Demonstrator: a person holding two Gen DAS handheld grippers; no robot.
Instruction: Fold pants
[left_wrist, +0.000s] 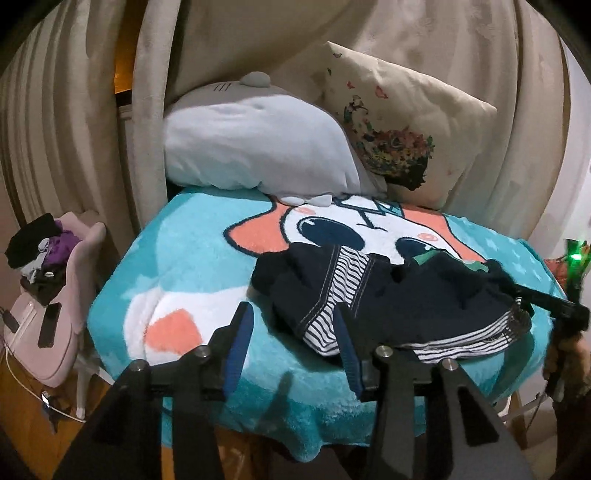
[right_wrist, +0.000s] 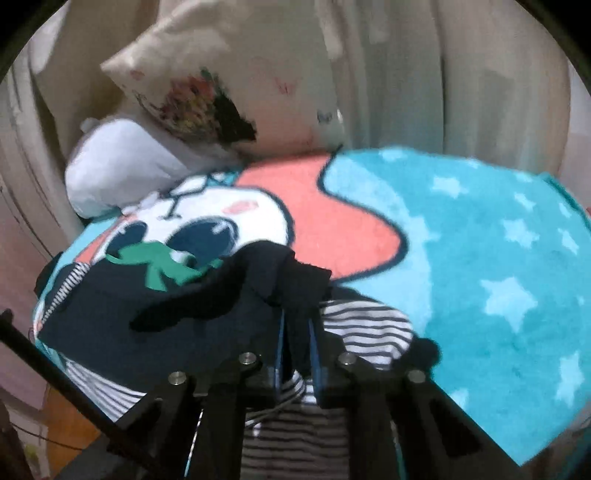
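Note:
Dark navy pants (left_wrist: 417, 299) with a black-and-white striped lining and a green patch lie crumpled on the turquoise cartoon blanket (left_wrist: 184, 266). My left gripper (left_wrist: 291, 325) is open and empty, hovering just in front of the pants' left part. My right gripper (right_wrist: 295, 332) is shut on a navy fold of the pants (right_wrist: 207, 306) and lifts it slightly; striped lining (right_wrist: 362, 325) spills out beside its fingers. The right gripper's black body shows at the right edge of the left wrist view (left_wrist: 550, 302).
A grey-white plush pillow (left_wrist: 255, 147) and a floral cream cushion (left_wrist: 402, 122) sit at the blanket's far end against beige curtains. A pink chair (left_wrist: 55, 321) with piled clothes stands left of the bed. The blanket's right side (right_wrist: 498, 277) has stars.

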